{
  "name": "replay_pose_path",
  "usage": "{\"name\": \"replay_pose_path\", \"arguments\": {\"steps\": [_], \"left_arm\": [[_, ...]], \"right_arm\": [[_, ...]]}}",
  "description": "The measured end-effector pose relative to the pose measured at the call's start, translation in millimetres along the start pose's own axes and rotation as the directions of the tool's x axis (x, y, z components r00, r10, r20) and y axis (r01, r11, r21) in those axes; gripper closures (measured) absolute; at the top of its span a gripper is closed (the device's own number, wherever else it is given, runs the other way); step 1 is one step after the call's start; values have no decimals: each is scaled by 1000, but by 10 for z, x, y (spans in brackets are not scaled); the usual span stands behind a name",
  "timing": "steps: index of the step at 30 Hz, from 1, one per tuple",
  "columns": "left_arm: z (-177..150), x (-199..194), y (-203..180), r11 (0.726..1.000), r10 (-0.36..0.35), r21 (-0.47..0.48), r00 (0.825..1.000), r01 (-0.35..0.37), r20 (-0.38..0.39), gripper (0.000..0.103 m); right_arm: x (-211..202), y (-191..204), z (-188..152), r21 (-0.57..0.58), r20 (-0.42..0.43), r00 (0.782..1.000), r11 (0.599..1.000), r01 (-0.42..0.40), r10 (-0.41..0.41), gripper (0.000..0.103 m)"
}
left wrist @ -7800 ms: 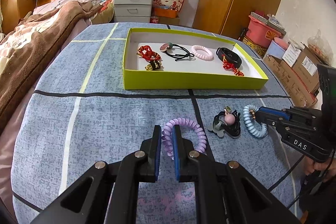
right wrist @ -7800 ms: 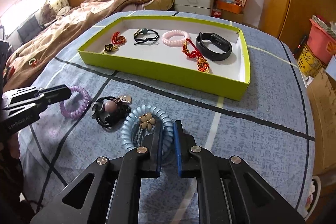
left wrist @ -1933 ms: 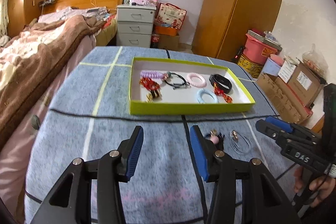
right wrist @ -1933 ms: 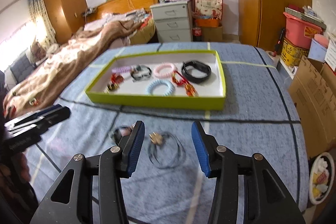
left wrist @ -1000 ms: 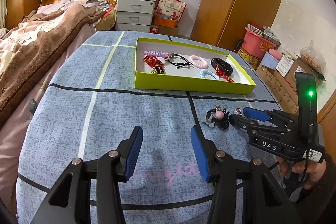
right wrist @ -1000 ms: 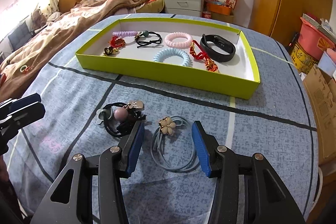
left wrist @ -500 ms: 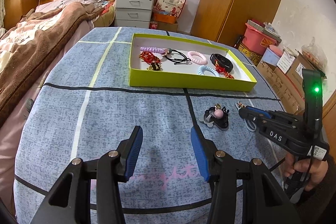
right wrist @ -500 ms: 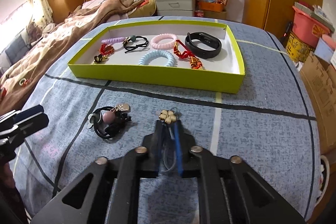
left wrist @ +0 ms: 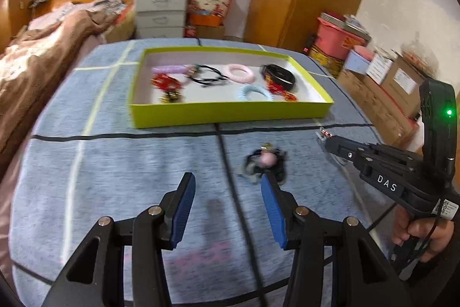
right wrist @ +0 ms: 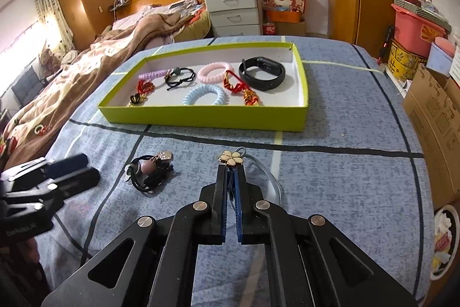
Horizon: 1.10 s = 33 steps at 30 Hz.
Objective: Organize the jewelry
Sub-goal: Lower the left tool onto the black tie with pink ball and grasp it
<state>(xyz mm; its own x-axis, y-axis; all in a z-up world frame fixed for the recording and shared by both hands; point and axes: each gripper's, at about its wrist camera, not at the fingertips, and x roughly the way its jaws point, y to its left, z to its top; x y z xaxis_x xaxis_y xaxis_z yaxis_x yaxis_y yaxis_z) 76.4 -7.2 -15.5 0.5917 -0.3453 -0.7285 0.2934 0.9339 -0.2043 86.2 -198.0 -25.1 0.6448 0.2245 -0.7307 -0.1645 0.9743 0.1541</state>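
Note:
My right gripper [right wrist: 231, 167] is shut on the thin grey-blue hair tie [right wrist: 273, 177]. Its flower charm [right wrist: 231, 157] pokes out past the fingertips. My left gripper [left wrist: 227, 179] is open, its jaws still opening, with nothing between them. A black hair tie with a pink bead [left wrist: 266, 161] lies on the blue cloth just beyond its right fingertip. This black hair tie [right wrist: 149, 171] also shows left of my right gripper. The yellow-green tray [right wrist: 201, 117] behind holds several coils, ties and a black wristband [right wrist: 263, 74].
A bed with a brown blanket [right wrist: 86, 71] runs along the table's left side. Cardboard boxes [right wrist: 437, 111] and a pink bin [left wrist: 336, 38] stand past the right edge. A hand [left wrist: 425, 232] holds the right gripper's handle.
The right jaws closed on the flower hair tie and drew it slightly off the cloth. My left gripper slid right, bringing the black beaded tie up to its right finger.

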Motion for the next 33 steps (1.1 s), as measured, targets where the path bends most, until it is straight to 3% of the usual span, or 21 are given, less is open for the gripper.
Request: {"name": "replay_pose_path", "arguments": {"steps": [3, 6, 16, 23, 24, 30, 33], "left_arm": [[48, 66, -132, 999, 0, 40, 1000, 0, 0, 42], [93, 151, -222, 998, -14, 58, 1000, 15, -18, 42], [117, 469, -422, 992, 42, 119, 996, -32, -82, 42], [128, 533, -462, 983, 107, 155, 992, -97, -62, 42], [123, 529, -457, 983, 106, 155, 993, -96, -60, 43], [121, 506, -426, 985, 101, 148, 993, -91, -57, 71], [123, 488, -402, 987, 93, 138, 994, -85, -57, 74]], "right_arm": [[-57, -42, -5, 8, 12, 1000, 1000, 0, 0, 99], [-115, -89, -19, 15, 22, 1000, 1000, 0, 0, 99], [-194, -153, -37, 24, 41, 999, 999, -21, 20, 99], [-184, -168, -47, 29, 39, 999, 999, -25, 24, 99], [-189, -169, -46, 30, 40, 999, 999, -26, 25, 99], [-158, -138, -50, 23, 30, 999, 1000, -21, 20, 99], [-160, -135, -49, 23, 31, 999, 1000, -18, 17, 99]]}}
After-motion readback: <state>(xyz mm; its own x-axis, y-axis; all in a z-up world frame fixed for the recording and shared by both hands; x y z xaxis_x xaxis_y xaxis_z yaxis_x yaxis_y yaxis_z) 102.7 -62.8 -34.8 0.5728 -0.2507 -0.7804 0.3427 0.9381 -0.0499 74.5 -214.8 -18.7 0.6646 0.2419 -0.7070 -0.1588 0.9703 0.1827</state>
